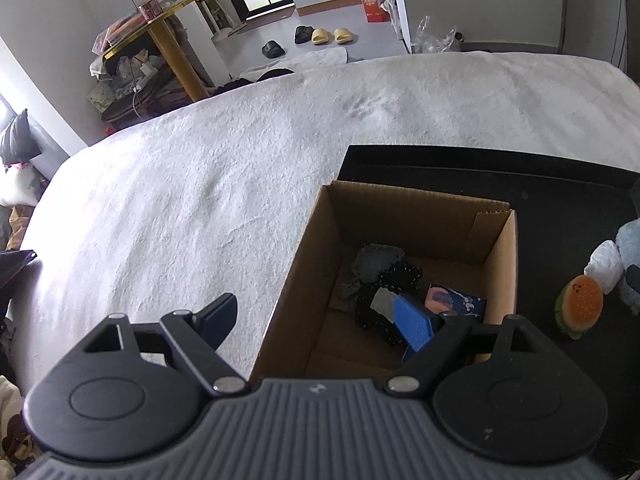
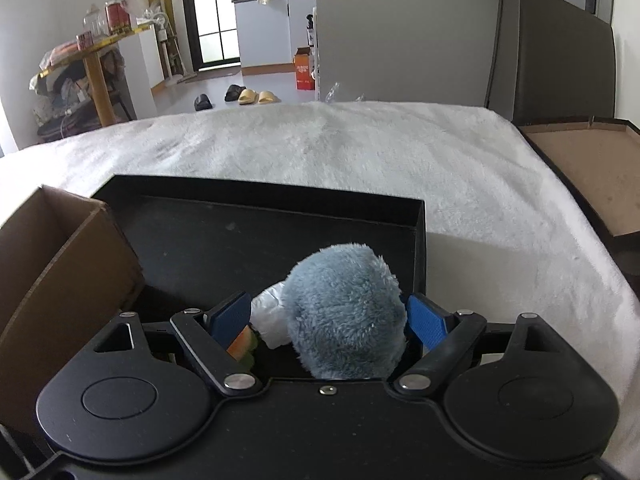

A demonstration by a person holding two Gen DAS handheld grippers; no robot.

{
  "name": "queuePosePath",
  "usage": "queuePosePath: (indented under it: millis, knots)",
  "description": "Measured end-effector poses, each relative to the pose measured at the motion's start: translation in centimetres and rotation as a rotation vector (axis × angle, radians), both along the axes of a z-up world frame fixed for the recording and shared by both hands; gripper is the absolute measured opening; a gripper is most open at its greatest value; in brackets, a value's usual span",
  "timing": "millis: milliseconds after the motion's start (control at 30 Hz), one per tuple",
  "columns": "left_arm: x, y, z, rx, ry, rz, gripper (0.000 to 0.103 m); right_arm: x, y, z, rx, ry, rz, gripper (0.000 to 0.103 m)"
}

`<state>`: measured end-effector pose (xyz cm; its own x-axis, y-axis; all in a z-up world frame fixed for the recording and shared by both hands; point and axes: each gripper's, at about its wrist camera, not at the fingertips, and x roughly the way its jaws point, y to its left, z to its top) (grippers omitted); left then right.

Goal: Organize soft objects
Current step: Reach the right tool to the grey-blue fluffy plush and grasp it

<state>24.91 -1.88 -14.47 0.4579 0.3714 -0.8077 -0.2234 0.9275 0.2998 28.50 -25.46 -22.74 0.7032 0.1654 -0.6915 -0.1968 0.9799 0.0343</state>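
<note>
An open cardboard box (image 1: 304,256) stands on the bed. Inside it lie a grey cloth (image 1: 374,260), a black knitted piece (image 1: 384,304) and a small blue and pink item (image 1: 452,300). My left gripper (image 1: 316,312) is open and empty, one finger over the blanket and the other over the box. Beside the box sits a black tray (image 2: 240,240) with a hamburger plush (image 1: 580,308) and a fluffy blue plush (image 2: 344,312) that has a white part (image 2: 272,316). My right gripper (image 2: 328,306) is open, straddling the blue plush without squeezing it.
A white fluffy blanket (image 1: 200,180) covers the bed. A flat brown box lid (image 2: 592,172) lies at the bed's right edge below a dark headboard (image 2: 560,60). Beyond the bed are a yellow table (image 1: 172,40) and slippers (image 1: 324,36) on the floor.
</note>
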Motion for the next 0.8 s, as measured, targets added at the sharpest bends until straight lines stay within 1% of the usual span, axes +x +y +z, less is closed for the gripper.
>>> queuePosePath:
  millis: [167, 233, 267, 300, 367, 467, 667, 800]
  knots:
    - [0.1, -0.4, -0.2, 0.015, 0.018, -0.01, 0.084, 0.5, 0.1, -1.1, -0.011, 0.005, 0.016, 0.084]
    - [0.1, -0.5, -0.1, 0.014, 0.017, -0.013, 0.084, 0.9, 0.1, -1.7, -0.019, 0.027, 0.009, 0.074]
    - [0.0, -0.6, 0.0, 0.012, 0.014, -0.016, 0.084, 0.9, -0.1, -1.9, -0.017, 0.032, 0.005, 0.059]
    - [-0.1, -0.6, 0.2, 0.013, 0.009, -0.021, 0.084, 0.8, -0.1, -1.8, -0.027, 0.028, 0.003, 0.056]
    - [-0.2, -0.7, 0.4, 0.017, 0.004, -0.027, 0.084, 0.7, -0.3, -1.5, -0.027, 0.026, 0.013, 0.052]
    - [-0.6, -0.4, 0.6, 0.014, 0.0, -0.027, 0.084, 0.3, -0.7, -0.9, -0.004, 0.035, -0.001, 0.051]
    - [-1.7, 0.6, 1.3, -0.018, -0.027, -0.023, 0.084, -1.1, -0.8, 0.2, -0.048, 0.002, -0.01, 0.051]
    - [-2.5, 1.4, 1.6, -0.047, -0.04, -0.018, 0.084, -2.0, -1.2, 0.8, -0.032, 0.007, -0.03, 0.051]
